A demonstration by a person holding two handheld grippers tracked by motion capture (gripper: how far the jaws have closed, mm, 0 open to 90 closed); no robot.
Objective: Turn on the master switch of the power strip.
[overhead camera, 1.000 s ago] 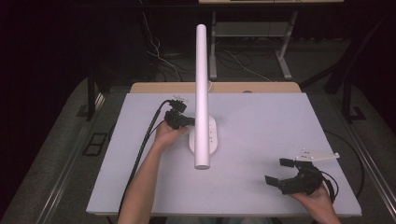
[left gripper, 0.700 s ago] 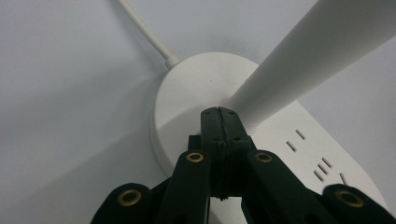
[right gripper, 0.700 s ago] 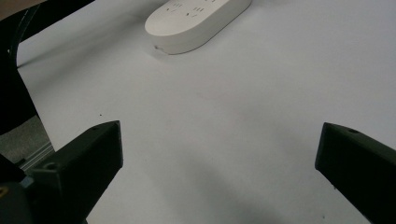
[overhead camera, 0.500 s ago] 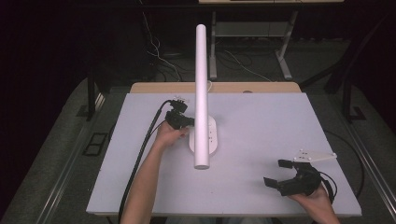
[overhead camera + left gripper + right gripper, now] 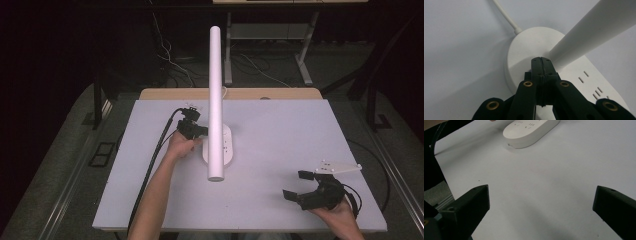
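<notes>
A white oval base with socket slots lies mid-table, and a tall white tube rises from it. My left gripper is at the base's left side. In the left gripper view its jaws are pressed together with nothing between them, and the left gripper has its tips at the foot of the tube on the base. My right gripper hovers near the table's front right with its jaws wide apart. In the right gripper view the right gripper frames bare table, with the base far off.
The white table top has free room right of the base and along the front. A thin white cord leaves the base's far end. Black cables trail from both grippers. Dark floor, cables and desk legs lie beyond the far edge.
</notes>
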